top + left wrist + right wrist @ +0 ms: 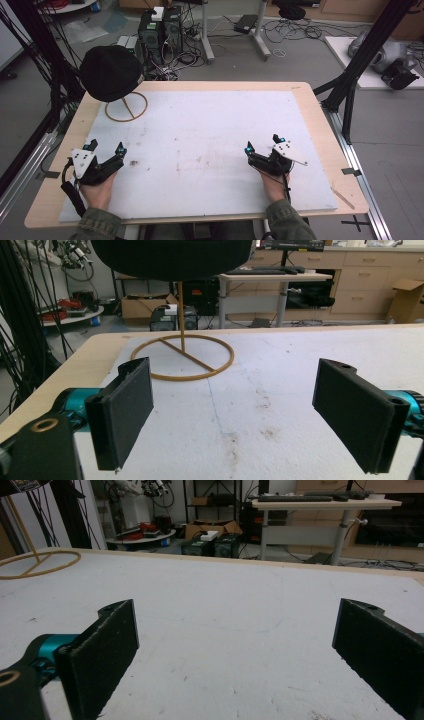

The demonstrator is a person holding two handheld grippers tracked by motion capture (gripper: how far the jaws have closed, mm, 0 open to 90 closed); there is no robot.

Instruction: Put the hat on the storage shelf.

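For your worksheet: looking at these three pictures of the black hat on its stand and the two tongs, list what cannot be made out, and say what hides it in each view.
- Black hat, high view: it covers the top of the stand's post, so how it sits there is hidden.
- Hat in the left gripper view: top edge cuts off all but its lower part.
- Gold stand, right gripper view: left edge cuts its ring; the top edge cuts its post.
- Left tongs and right tongs, high view: pad surfaces too small to see.
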